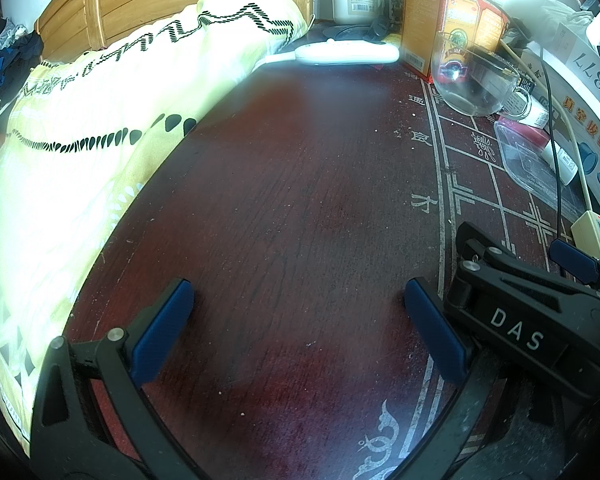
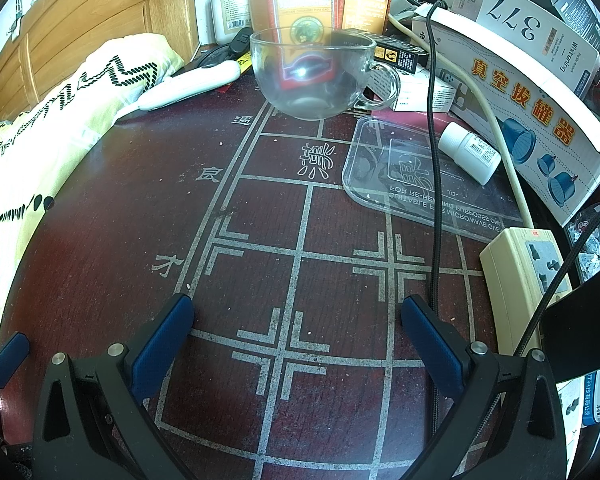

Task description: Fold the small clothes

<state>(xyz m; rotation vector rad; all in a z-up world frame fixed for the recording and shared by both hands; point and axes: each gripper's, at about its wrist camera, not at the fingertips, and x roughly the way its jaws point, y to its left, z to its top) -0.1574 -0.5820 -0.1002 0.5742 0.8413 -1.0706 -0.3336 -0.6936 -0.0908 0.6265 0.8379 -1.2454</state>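
Observation:
A pale yellow cloth with black zigzag print (image 1: 100, 112) lies bunched along the left side of the dark red table (image 1: 300, 220); it also shows at the left of the right wrist view (image 2: 60, 120). My left gripper (image 1: 298, 312) is open and empty over bare table, just right of the cloth. My right gripper (image 2: 296, 320) is open and empty over the white grid lines on the table (image 2: 300, 256). The right gripper's body also shows at the right of the left wrist view (image 1: 540, 312).
A glass cup (image 2: 312, 76), red and orange boxes (image 2: 304, 8), a clear plastic lid (image 2: 412, 176), a white bottle (image 2: 468, 152), a cream power strip (image 2: 528, 280) with cables, a white handheld device (image 2: 188, 84) and white cartons (image 2: 540, 80) crowd the back and right. A wooden headboard (image 1: 160, 0) stands behind the cloth.

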